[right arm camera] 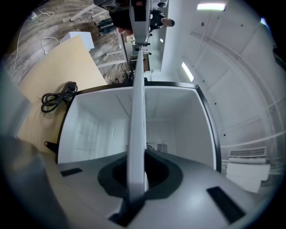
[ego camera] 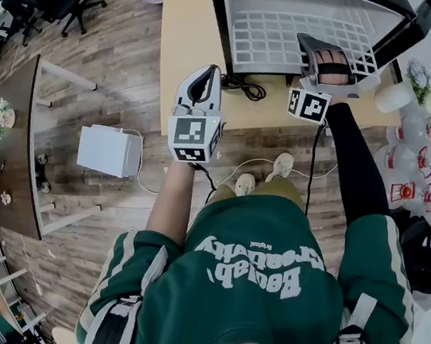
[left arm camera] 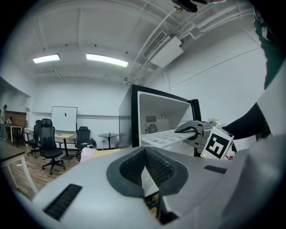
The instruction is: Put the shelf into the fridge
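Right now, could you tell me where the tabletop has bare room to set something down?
The tabletop is bare between its left edge and the fridge, down to the black cable at the front. The fridge opening is crowded: the right tool holds the shelf across it.

the place is an open-plan office. black swivel chairs (left arm camera: 49, 145) stand by a pale desk at the far end, with a whiteboard (left arm camera: 64, 118) on the back wall and a small round table (left arm camera: 108, 135) near it. 2 long light panels (left arm camera: 107, 59) sit in a white ceiling, where bare pipes (left arm camera: 156, 31) and an air-conditioning unit (left arm camera: 166, 51) are exposed. the floor (ego camera: 127, 63) is wood-look plank. more swivel chairs stand at the head view's top left corner. a light wooden table (ego camera: 186, 39) carries a small fridge (ego camera: 218, 20), with a coiled black cable (ego camera: 241, 86) near the tabletop's front edge. a white box (ego camera: 109, 150) sits on the floor with a cord beside it.
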The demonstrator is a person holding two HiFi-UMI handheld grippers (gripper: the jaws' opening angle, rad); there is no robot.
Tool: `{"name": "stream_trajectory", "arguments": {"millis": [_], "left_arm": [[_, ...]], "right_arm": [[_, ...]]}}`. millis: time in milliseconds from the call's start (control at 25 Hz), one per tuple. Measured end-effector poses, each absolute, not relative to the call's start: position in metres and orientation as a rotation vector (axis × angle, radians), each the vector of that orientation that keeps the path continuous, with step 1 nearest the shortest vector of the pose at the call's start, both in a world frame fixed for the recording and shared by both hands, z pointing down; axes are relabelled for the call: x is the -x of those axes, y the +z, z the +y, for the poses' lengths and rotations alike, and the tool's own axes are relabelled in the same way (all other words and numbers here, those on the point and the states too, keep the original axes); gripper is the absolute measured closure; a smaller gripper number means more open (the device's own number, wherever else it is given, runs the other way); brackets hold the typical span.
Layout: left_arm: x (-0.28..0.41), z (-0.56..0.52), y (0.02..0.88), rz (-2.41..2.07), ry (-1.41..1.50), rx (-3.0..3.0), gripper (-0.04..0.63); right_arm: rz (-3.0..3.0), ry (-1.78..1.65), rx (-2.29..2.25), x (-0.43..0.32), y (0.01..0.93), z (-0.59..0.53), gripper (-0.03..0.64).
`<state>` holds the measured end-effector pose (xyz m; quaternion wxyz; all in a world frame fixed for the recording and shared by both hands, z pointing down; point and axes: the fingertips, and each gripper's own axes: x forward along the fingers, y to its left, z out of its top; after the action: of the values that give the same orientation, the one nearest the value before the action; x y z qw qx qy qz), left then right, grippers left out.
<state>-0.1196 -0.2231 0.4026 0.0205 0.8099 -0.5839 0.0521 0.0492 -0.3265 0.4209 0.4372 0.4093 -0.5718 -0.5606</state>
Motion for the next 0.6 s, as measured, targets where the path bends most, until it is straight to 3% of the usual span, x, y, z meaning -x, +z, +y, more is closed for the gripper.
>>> {"name": "stream_trajectory", "arguments": {"millis": [600], "left_arm": [[0.122,-0.239,0.4,-1.858,0.154,-2.477,0.595]], "right_arm": [[-1.426,-1.408,-1.025,-0.046,0.421,-0.346,0.591]]}}
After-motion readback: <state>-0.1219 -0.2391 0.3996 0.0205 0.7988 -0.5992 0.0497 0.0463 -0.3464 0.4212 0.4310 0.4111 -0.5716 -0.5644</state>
